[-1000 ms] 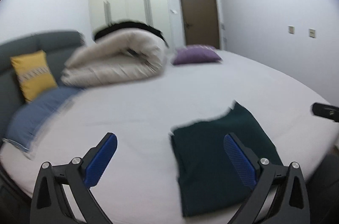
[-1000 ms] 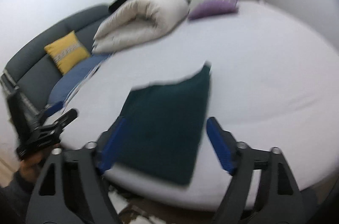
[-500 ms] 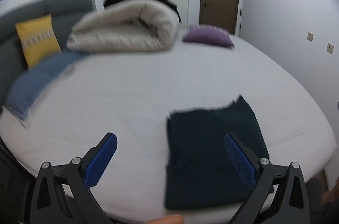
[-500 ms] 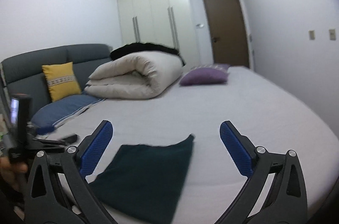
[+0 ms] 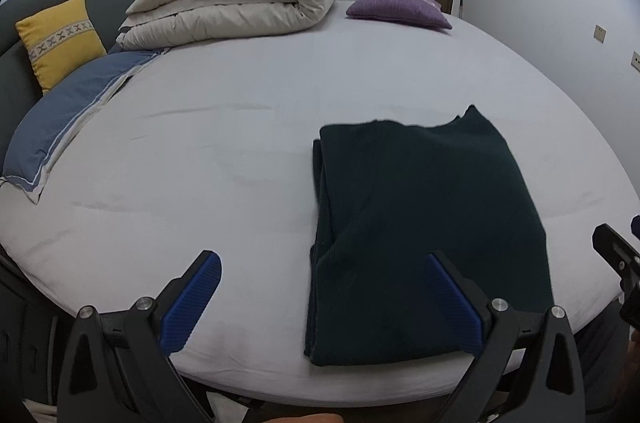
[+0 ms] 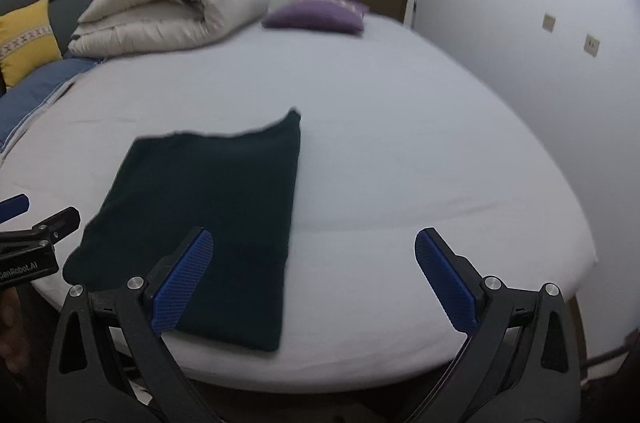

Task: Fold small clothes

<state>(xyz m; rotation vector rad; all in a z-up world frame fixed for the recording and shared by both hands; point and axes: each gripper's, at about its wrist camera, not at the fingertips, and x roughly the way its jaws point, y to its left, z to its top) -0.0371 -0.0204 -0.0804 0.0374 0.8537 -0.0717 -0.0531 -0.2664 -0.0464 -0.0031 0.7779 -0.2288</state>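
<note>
Left wrist view: both grippers' fingers (image 5: 192, 303) spread wide, seemingly empty, above folded dark garment (image 5: 424, 223).

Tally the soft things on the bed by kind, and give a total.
Dark green folded garment: 1
Rolled cream duvet: 1
Purple cushion: 1
Yellow cushion: 1
Blue pillow: 1
Total: 5
</note>
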